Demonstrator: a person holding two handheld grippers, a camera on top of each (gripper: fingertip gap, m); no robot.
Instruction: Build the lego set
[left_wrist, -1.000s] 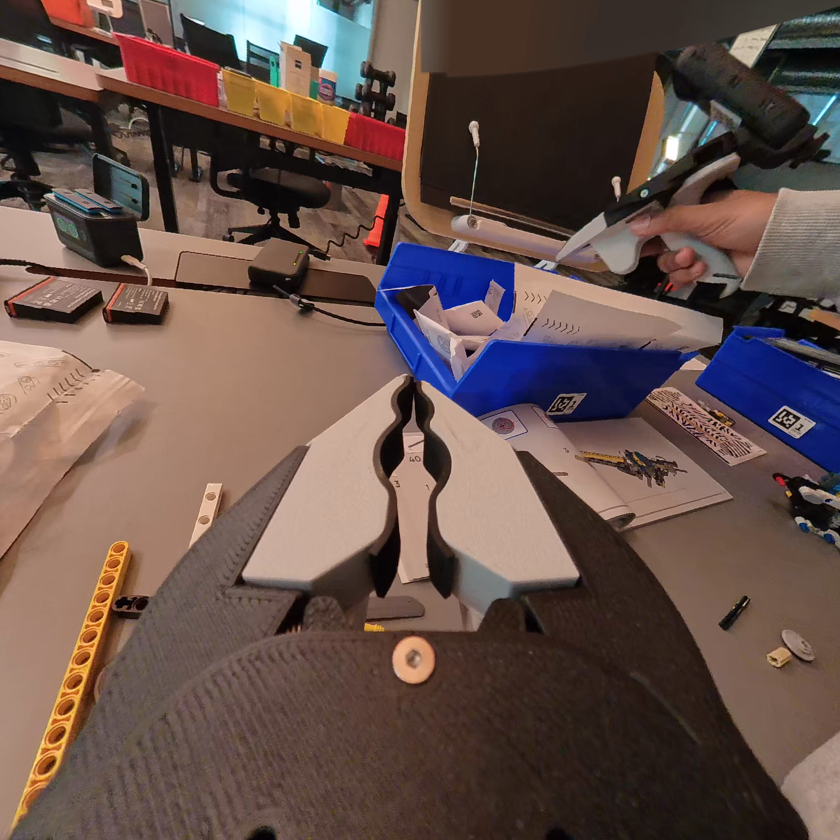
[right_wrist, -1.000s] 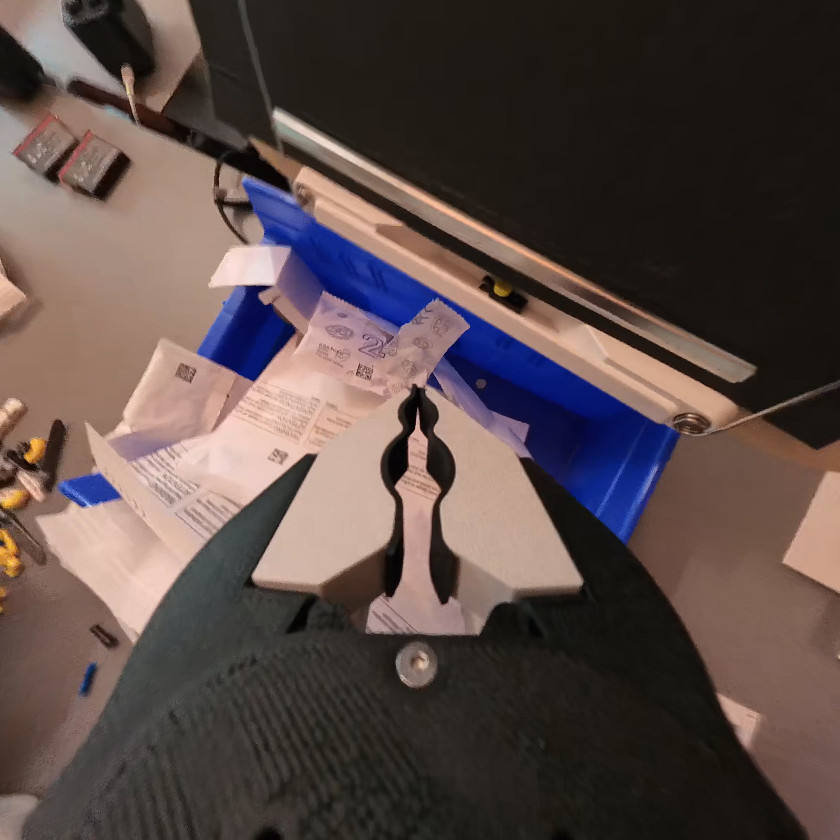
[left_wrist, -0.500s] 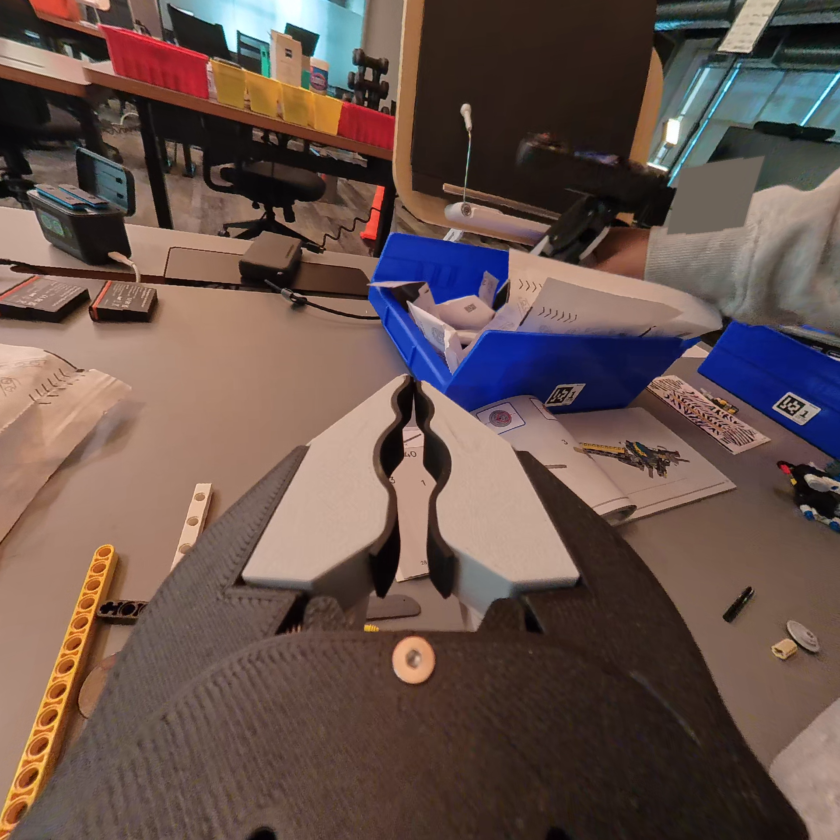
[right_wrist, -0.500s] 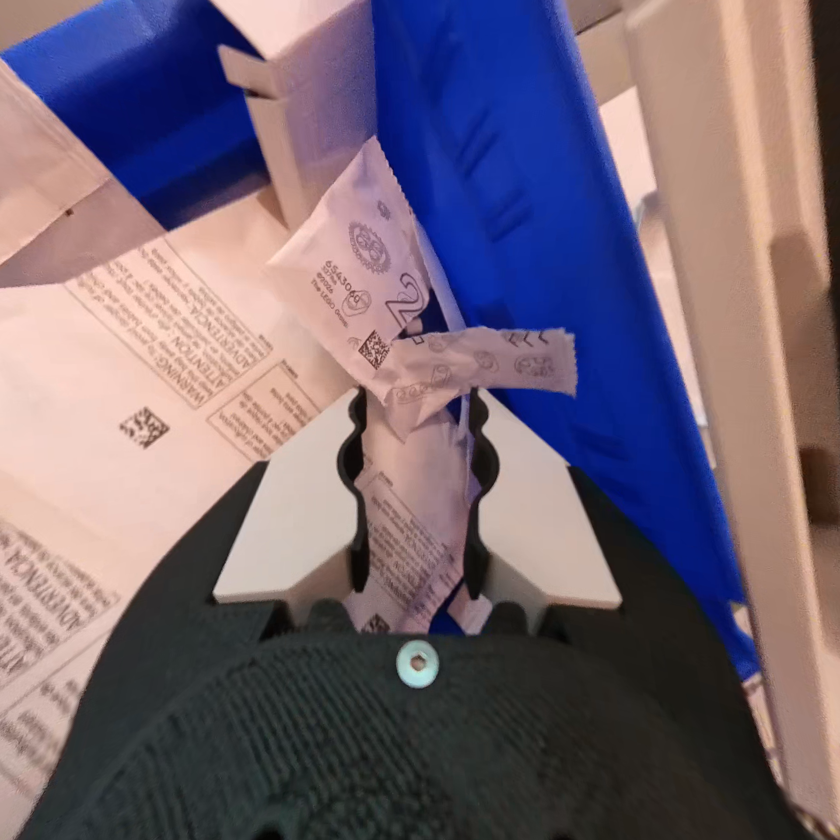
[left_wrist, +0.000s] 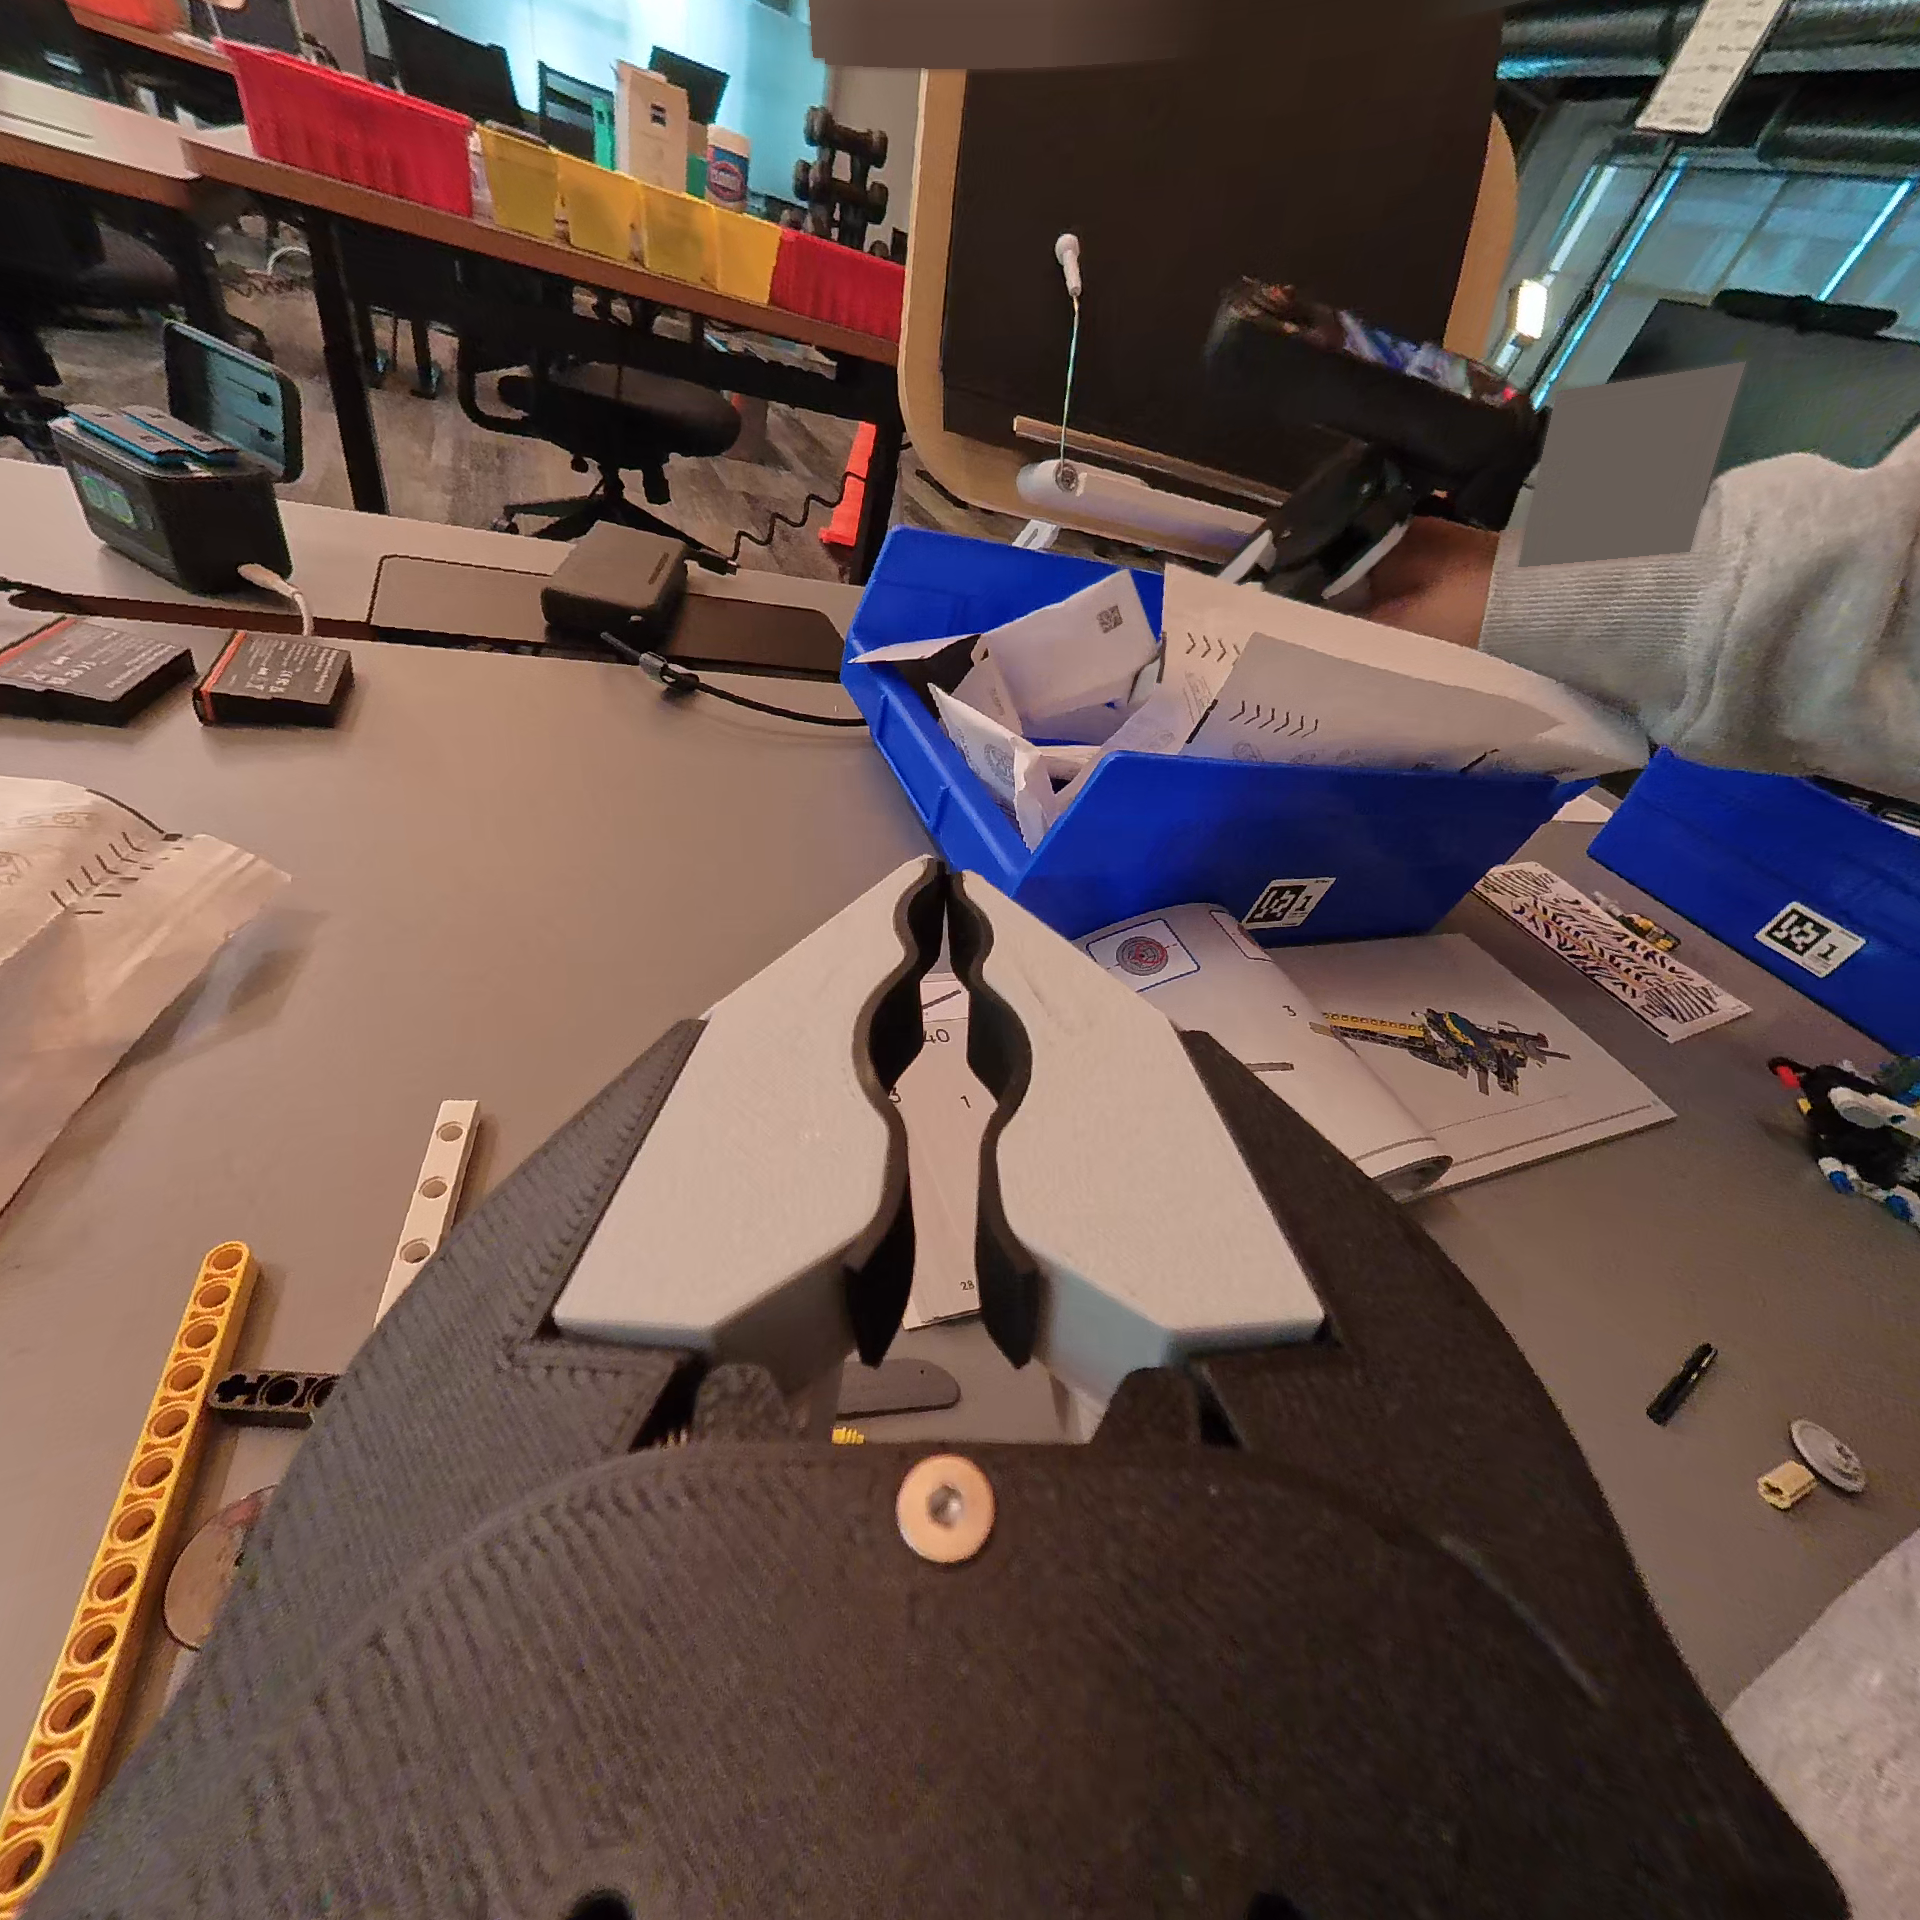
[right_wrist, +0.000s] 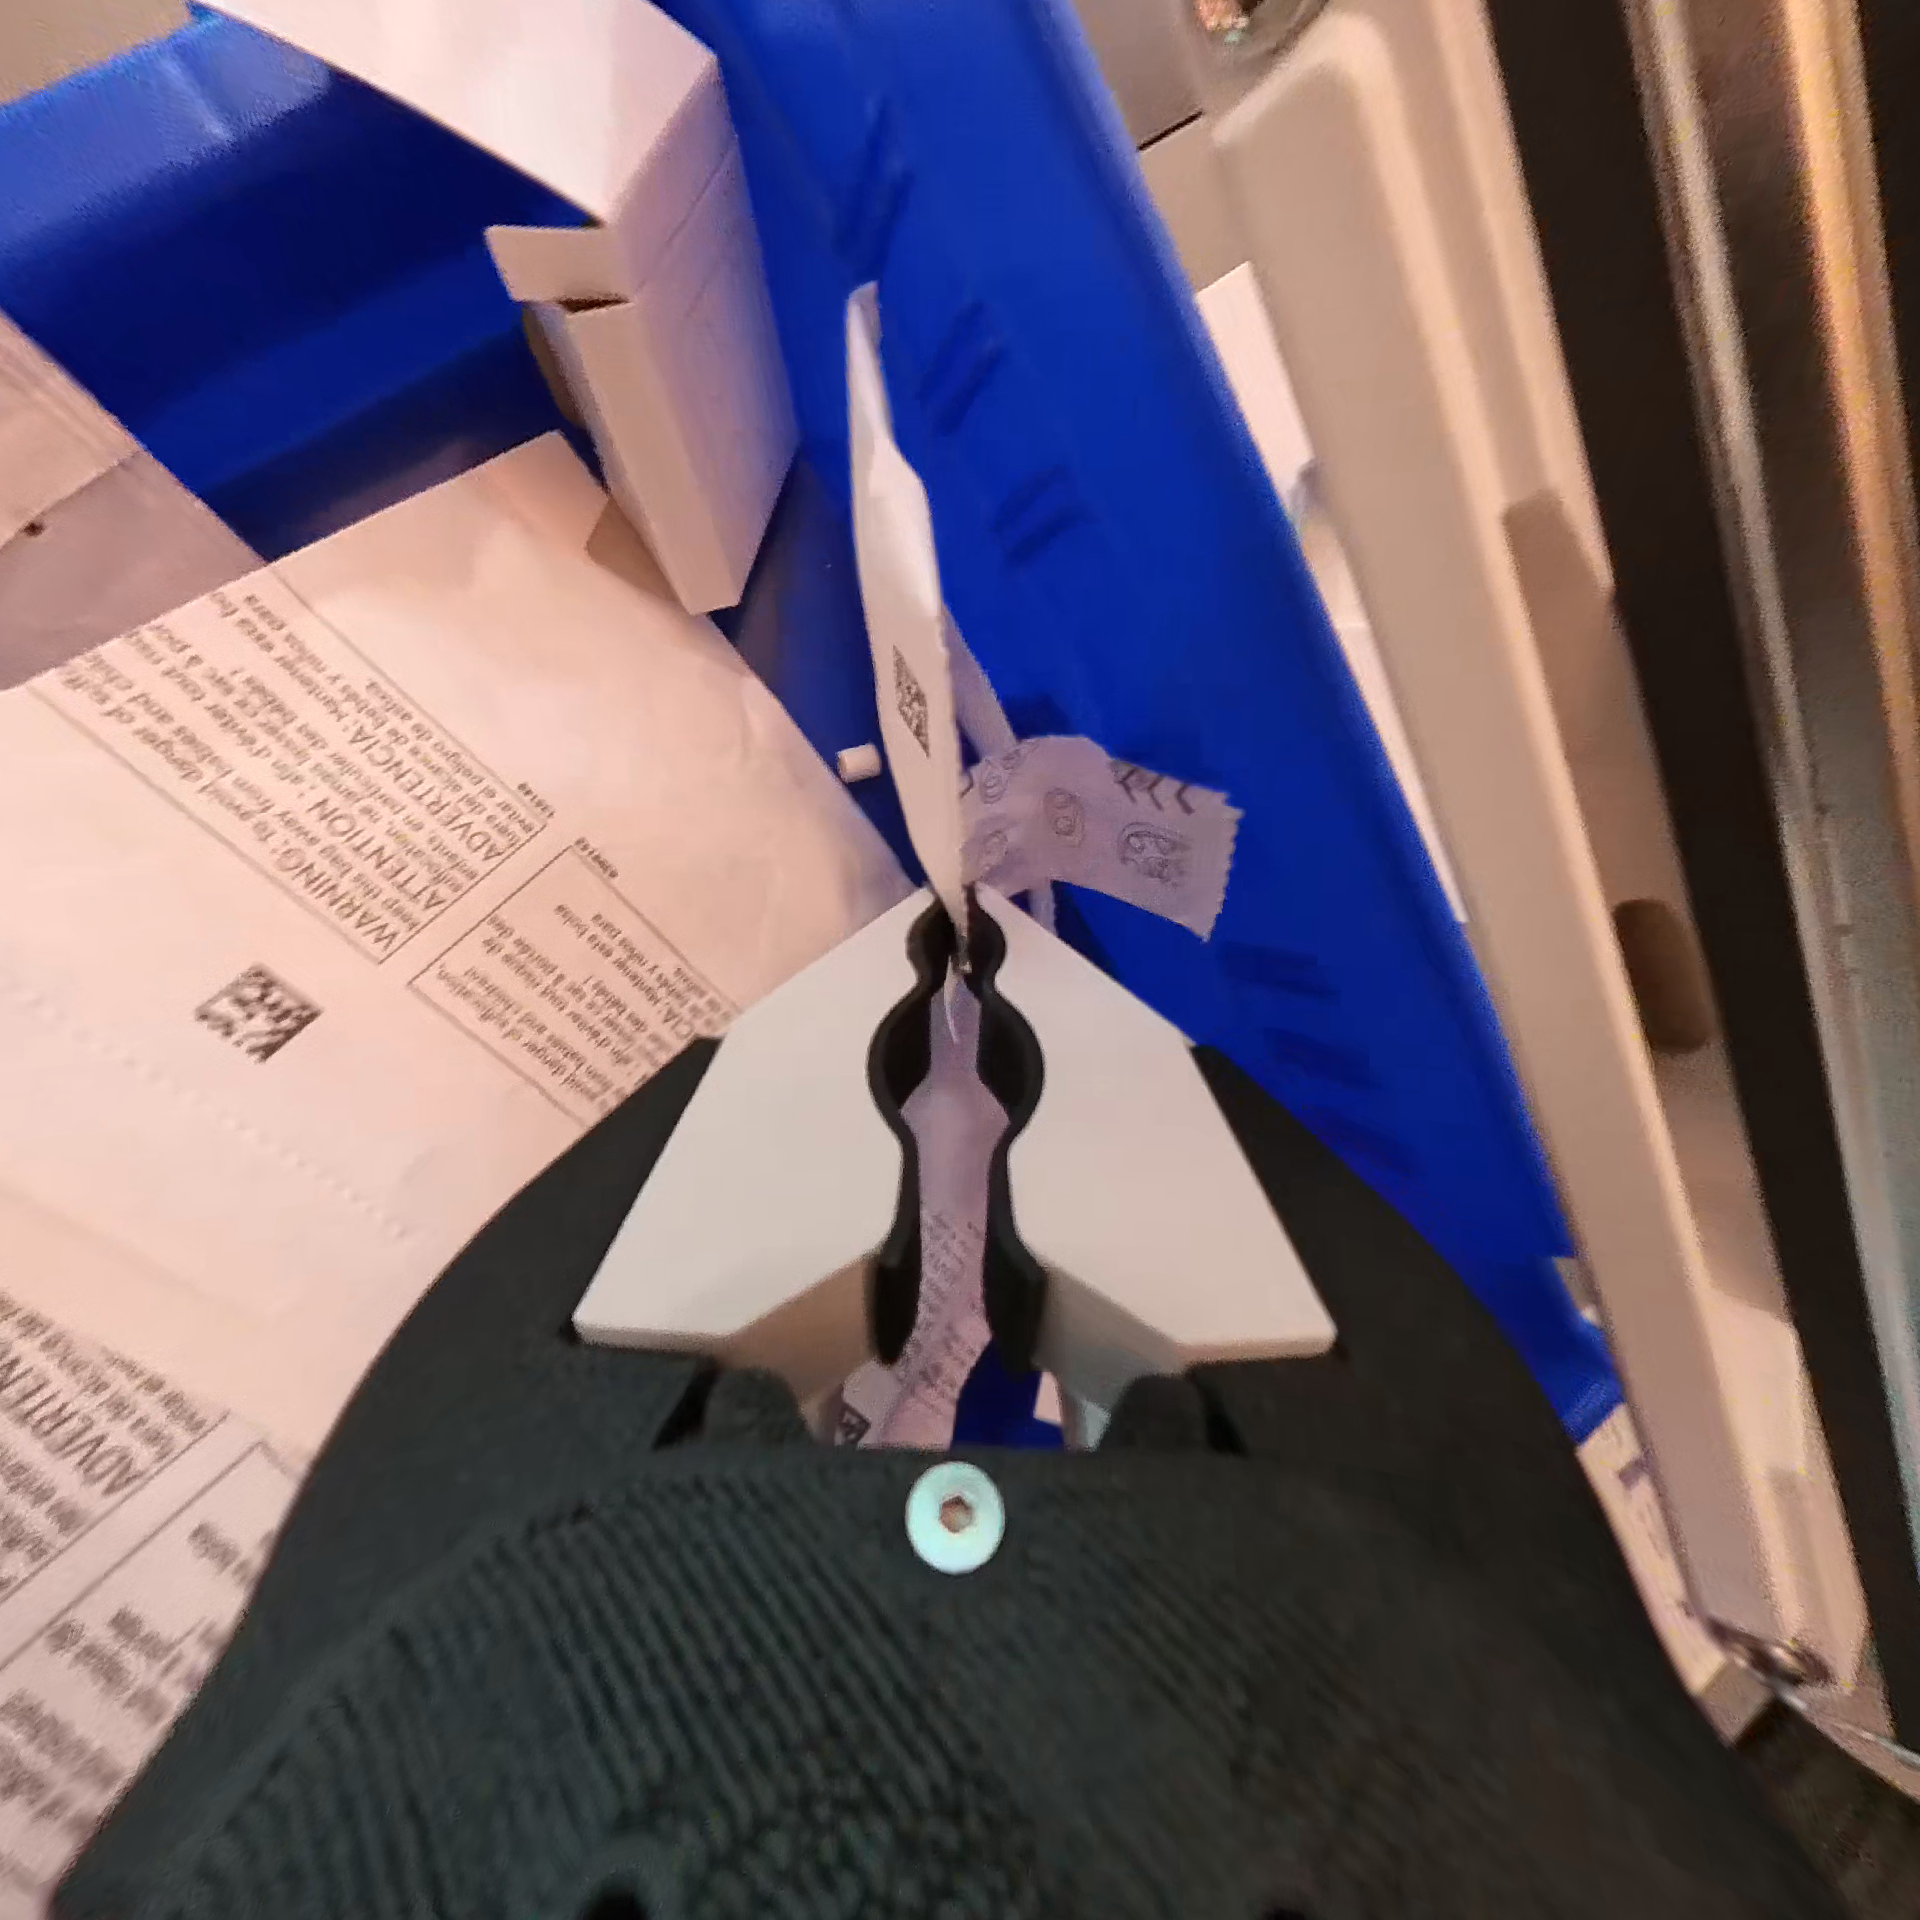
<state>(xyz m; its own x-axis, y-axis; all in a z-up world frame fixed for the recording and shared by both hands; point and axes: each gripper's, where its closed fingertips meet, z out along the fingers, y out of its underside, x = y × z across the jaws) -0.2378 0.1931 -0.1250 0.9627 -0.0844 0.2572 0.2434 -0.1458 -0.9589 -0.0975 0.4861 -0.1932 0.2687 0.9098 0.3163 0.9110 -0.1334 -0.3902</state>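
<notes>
We've got the right hand-held gripper (right_wrist: 961, 935) down inside the blue bin (right_wrist: 1122, 623), fingers pinched tight at the tips on a small white paper bag (right_wrist: 909, 623). The bag stands edge-on w/ a torn strip (right_wrist: 1101, 831) sticking out to the right of the tips; more of it runs back btwn the fingers. Left of this hand-held gripper lies a big printed paper bag (right_wrist: 364, 831); ahead-left sits a white carton (right_wrist: 665, 343). The bin wall is just to the right.

Our left hand-held gripper (left_wrist: 948, 896) hovers over the worktop (left_wrist: 582, 831), tips touching or nearly so, w/ nothing btwn them. Straight ahead & below the tips is the open instruction booklet (left_wrist: 1455, 1049), and beyond it to the right the same blue bin (left_wrist: 1226, 842), stuffed w/ paper bags. The right hand-held gripper (left_wrist: 1320, 540) shows blurred at the bin's far side, held by a hand w/ a grey sleeve (left_wrist: 1745, 644).

Loose lego bits: yellow beam (left_wrist: 135, 1538) & white beam (left_wrist: 431, 1184) to the left of the left hand-held gripper, a short black piece (left_wrist: 272, 1392) btwn them; black pin (left_wrist: 1680, 1382), tan connector (left_wrist: 1785, 1484) & grey disc (left_wrist: 1825, 1442) to the right. Partly built model (left_wrist: 1860, 1127) sits far right, near a second blue bin (left_wrist: 1766, 862) and a sticker sheet (left_wrist: 1605, 951). Another paper bag (left_wrist: 94, 956) lies far left.
</notes>
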